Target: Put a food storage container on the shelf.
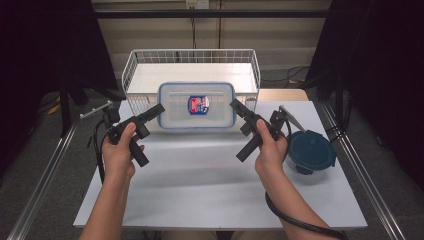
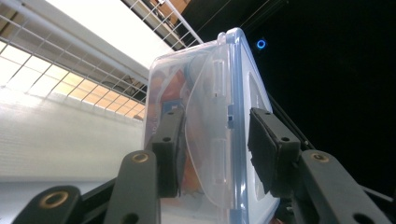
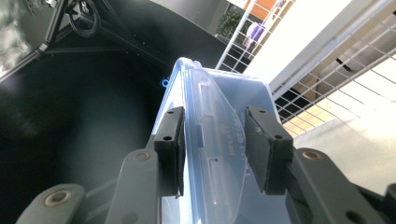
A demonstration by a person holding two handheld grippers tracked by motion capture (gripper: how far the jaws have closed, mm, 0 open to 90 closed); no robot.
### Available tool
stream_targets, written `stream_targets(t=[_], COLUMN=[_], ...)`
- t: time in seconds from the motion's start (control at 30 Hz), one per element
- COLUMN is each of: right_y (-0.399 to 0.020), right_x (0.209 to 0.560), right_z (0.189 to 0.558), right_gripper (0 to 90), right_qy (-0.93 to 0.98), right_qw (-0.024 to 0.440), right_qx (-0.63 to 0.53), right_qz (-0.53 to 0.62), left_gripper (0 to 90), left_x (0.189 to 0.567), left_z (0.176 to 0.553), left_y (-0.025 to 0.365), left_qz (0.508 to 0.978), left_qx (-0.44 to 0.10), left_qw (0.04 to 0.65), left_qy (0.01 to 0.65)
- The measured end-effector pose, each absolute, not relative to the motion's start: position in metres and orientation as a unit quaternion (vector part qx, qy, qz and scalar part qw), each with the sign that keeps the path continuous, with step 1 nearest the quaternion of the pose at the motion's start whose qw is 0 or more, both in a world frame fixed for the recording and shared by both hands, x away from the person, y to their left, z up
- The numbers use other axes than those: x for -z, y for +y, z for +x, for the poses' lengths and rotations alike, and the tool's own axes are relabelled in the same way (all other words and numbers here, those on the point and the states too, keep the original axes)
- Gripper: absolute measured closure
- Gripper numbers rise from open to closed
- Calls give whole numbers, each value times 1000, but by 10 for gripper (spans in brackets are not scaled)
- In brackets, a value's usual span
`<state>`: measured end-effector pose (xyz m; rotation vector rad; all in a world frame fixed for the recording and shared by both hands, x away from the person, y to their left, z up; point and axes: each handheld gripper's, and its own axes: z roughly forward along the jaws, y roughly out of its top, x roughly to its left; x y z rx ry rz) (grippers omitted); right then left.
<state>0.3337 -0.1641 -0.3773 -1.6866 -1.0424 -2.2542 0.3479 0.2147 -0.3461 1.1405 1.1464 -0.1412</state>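
A clear rectangular food container [image 1: 196, 120] with a blue-rimmed lid and a red and blue label hangs above the white table, just in front of the wire basket. My left gripper [image 1: 159, 110] is shut on its left end and my right gripper [image 1: 234, 105] on its right end. In the left gripper view the container [image 2: 205, 93] stands on edge between the black pads [image 2: 169, 149], lid side to the right. In the right gripper view the container [image 3: 219, 121] sits between the pads [image 3: 264, 149], which close on lid and body.
A white wire basket [image 1: 192, 51] stands at the back of the table [image 1: 200, 175]. A round dark teal lidded container [image 1: 311, 150] sits at the right, close beside my right hand. Metal rails run along both sides of the table.
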Motion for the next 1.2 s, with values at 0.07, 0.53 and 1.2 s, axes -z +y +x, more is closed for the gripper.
stream_targets(t=[0.07,0.53,1.2], right_y=[-164,-156,-151], right_x=[375,363,347], right_z=[335,345,374], right_gripper=[600,601,601], right_qy=[-340,-322,-307], right_qw=[71,62,44], right_qx=[751,763,771], right_qz=[-562,-557,-557], left_gripper=[575,584,586], left_x=[343,331,319], left_z=[349,357,387], left_y=[214,217,218], left_qz=[502,486,479], left_qx=[67,60,67], left_qw=[693,710,714], left_qy=[513,506,507])
